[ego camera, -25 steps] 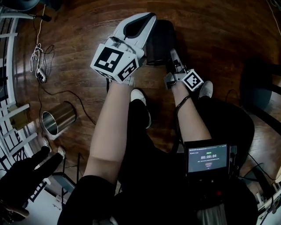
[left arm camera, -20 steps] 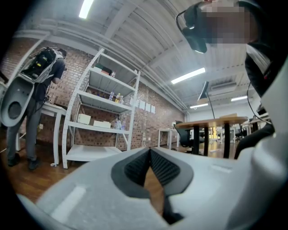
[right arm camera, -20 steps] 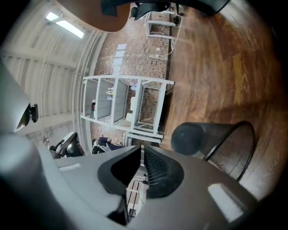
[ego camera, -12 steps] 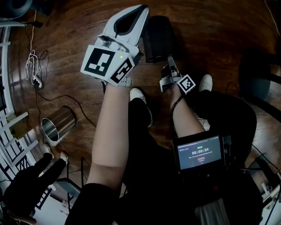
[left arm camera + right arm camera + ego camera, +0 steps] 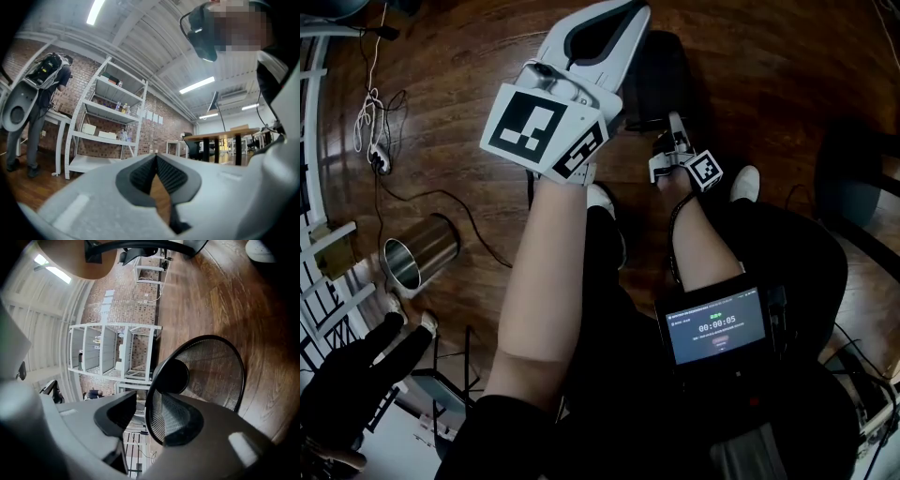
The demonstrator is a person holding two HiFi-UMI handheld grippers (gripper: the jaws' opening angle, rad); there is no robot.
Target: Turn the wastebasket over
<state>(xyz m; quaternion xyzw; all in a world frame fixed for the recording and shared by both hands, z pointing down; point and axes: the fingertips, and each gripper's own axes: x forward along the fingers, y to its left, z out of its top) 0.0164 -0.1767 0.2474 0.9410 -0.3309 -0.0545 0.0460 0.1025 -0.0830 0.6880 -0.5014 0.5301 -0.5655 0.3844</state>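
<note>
The black wire-mesh wastebasket [image 5: 213, 366] was found on the brown wooden plank floor [image 5: 225, 287] directly ahead of the right gripper [image 5: 147, 401]. Its round mouth was turned toward that gripper, so that the solid dark bottom showed inside. The near part of its rim ran between the right gripper's two jaws, which were opening. A clear gap separated the rim from one pad. The mesh wall stood close against the other pad, and whether it touched there could not be told. No grip was noted. In the head view the wastebasket showed as a dark shape just beyond the right gripper and beside the jaws of the left gripper [image 5: 623, 14]. The left gripper was nearer the head camera and apart from the wastebasket, its jaws closed tip to tip with nothing between them. A shiny steel cylindrical can [image 5: 417, 255] lay on its side on the floor at the left, well apart from both grippers.
</note>
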